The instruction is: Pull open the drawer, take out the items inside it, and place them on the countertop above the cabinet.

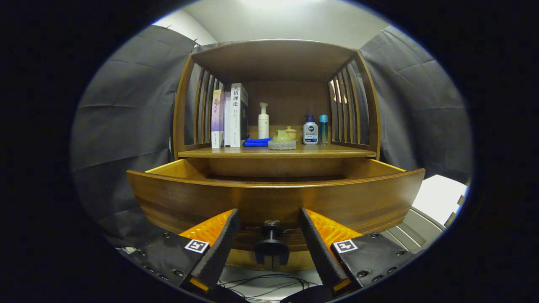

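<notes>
At 12 o'clock the drawer point(276, 198) is sitting open; gripper point(269, 229) fingers spread around the knob point(270, 229), items still waiting inside.

Close, low, facing drawer point(276, 198) front

On the brown wooden countertop point(337, 150) of the cabinet, upright books point(229, 115) are seen at left, then a folded blue cloth point(257, 142), a white pump bottle point(263, 122), a green ceramic teapot point(281, 136) on a grey stand point(282, 145), a small white bottle point(310, 131) and a teal bottle point(323, 129) at right.
</notes>
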A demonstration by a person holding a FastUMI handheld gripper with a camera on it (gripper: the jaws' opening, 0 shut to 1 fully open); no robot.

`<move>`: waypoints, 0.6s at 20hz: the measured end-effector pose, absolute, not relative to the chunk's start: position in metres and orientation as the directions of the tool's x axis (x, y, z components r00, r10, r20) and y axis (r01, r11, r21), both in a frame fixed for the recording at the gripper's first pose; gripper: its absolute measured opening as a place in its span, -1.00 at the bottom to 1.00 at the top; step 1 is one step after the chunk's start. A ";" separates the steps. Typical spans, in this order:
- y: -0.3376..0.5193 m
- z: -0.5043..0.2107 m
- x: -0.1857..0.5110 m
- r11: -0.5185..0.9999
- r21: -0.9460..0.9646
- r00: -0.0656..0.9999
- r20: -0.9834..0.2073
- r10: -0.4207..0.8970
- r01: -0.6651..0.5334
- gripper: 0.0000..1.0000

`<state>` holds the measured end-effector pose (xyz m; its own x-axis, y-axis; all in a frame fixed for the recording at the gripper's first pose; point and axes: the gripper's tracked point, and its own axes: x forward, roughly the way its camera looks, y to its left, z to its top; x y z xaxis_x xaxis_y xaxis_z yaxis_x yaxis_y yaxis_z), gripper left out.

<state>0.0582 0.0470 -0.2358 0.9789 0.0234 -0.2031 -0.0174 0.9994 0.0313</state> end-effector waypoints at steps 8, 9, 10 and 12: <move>0.047 -0.235 0.059 0.999 0.036 0.980 -0.199 0.010 -0.003 0.84; 0.047 -0.236 0.059 1.000 0.030 0.980 -0.197 0.007 -0.002 0.84; 0.047 -0.236 0.058 1.000 0.027 0.980 -0.196 0.006 -0.001 0.84; 0.048 -0.235 0.060 0.999 0.038 0.981 -0.193 0.004 0.004 0.84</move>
